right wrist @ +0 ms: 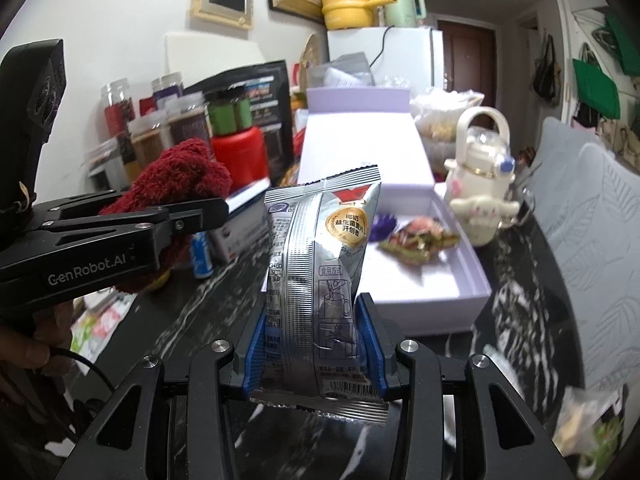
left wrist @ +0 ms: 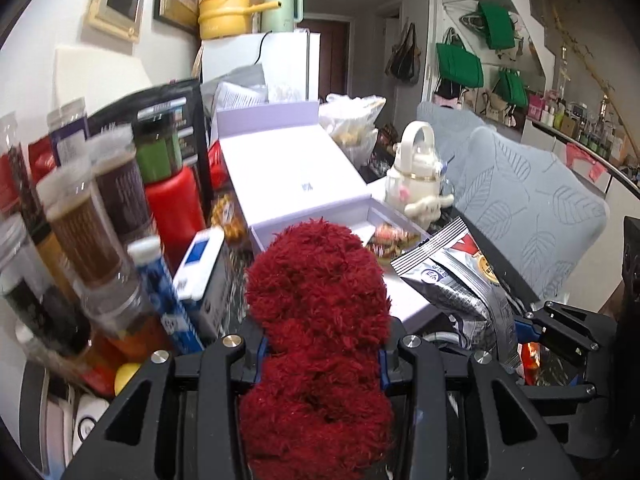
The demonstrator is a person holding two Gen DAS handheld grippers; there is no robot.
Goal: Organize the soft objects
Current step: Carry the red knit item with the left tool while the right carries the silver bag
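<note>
Jars (left wrist: 100, 216) – box (right wrist: 400, 280) beyond

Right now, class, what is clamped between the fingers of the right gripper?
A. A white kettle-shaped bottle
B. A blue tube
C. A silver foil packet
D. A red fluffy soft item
C: in the right wrist view the right gripper has its blue pads pressed on both sides of the upright silver foil packet.
</note>
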